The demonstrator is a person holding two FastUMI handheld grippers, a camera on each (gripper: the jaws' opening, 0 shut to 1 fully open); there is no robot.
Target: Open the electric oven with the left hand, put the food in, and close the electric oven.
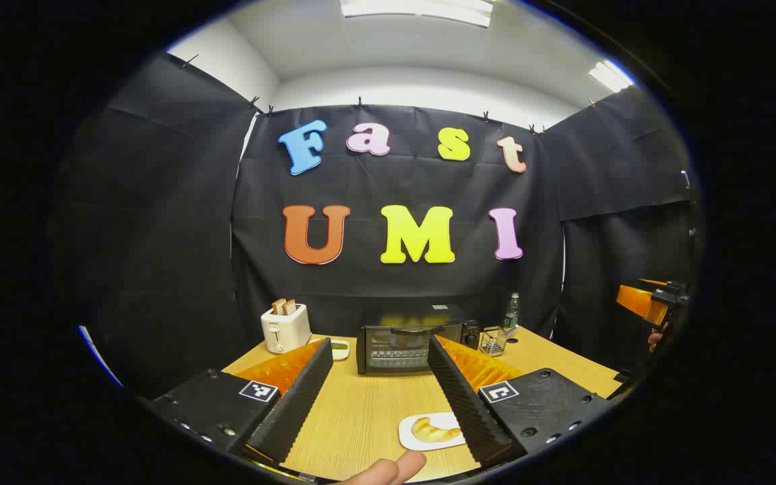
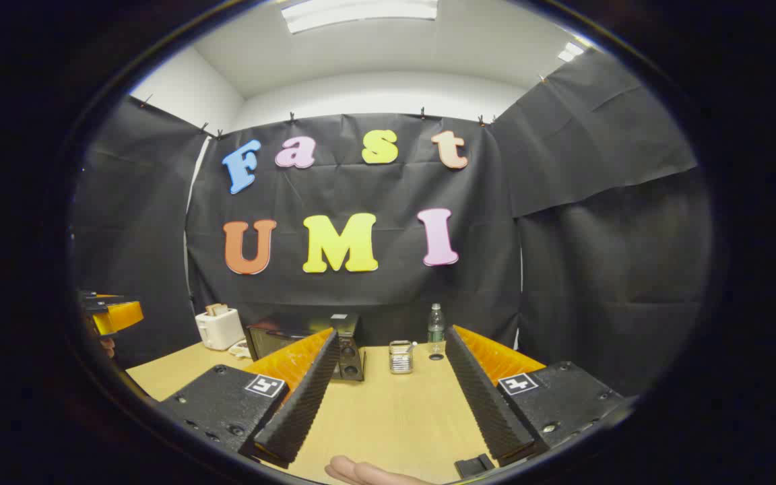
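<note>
The left gripper (image 1: 378, 387) is hovering with its two fingers spread wide apart, gripping nothing, and a fingertip (image 1: 398, 466) of the holding hand is poking in below. The right gripper (image 2: 391, 394) is likewise hanging wide open, with part of its holding hand (image 2: 361, 471) showing beneath

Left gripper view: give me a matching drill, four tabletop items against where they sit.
Items:
1. toaster
2. electric oven
3. croissant plate
4. water bottle

Places:
A. back right, beside the wire holder
B. near edge, between the open left tongs
C. back left, bread in its slots
D. back centre, door shut

Pairs: 1-C, 2-D, 3-B, 4-A
</note>
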